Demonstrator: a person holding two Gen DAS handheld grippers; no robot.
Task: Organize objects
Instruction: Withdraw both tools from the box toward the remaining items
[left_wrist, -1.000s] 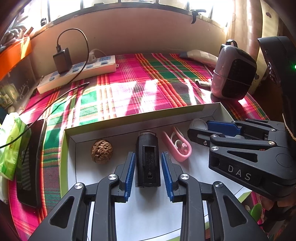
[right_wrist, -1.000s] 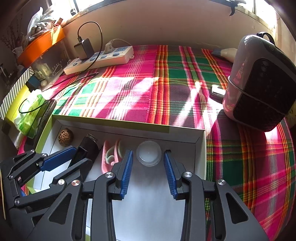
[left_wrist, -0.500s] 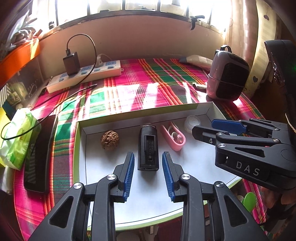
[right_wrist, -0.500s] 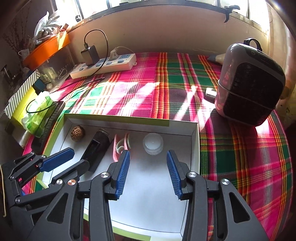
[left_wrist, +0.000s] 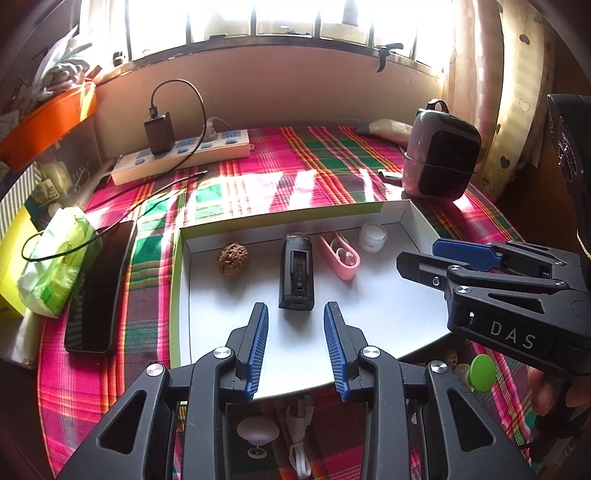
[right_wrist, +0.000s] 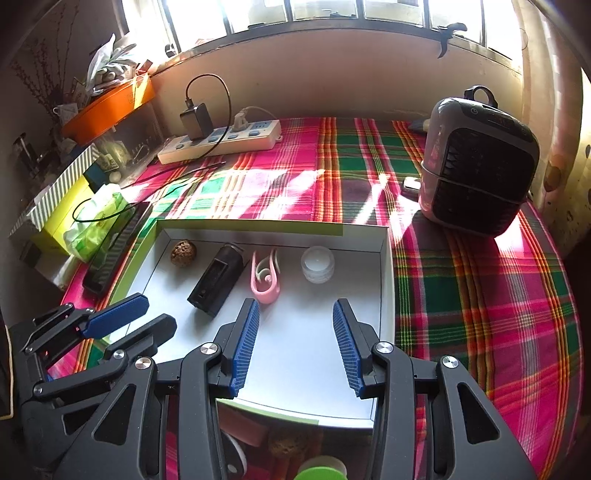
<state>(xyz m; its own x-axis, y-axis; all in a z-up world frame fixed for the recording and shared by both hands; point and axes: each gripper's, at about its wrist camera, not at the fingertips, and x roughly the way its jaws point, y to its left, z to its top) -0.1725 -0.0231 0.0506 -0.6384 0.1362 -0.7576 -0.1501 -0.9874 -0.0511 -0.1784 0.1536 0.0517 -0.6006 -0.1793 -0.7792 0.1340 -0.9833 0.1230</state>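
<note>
now that both your hand-held grippers have backed away from the white tray, the whole row reads clearly. a second ago the left hand-held gripper straddled the black device and the right hand-held gripper framed the clear jar; each now sits short of its item, jaws apart and holding nothing.

left wrist view, along the tray's 12 o'clock wall, from 9 toward 3 o'clock: walnut, black device, pink clip, clear jar. none touch each other. tray rests on the plaid cloth over the counter.

judgement: the placing pass looks finished for these four, and the retreat means you are clearing out, either done or going for more. loose bits show past the tray's 6 o'clock edge, a white cable, a white knob and a green disc, likely next candidates.

outside the tray: power strip at 11 o'clock, small heater at 2 o'clock, phone at 9 o'clock.
</note>
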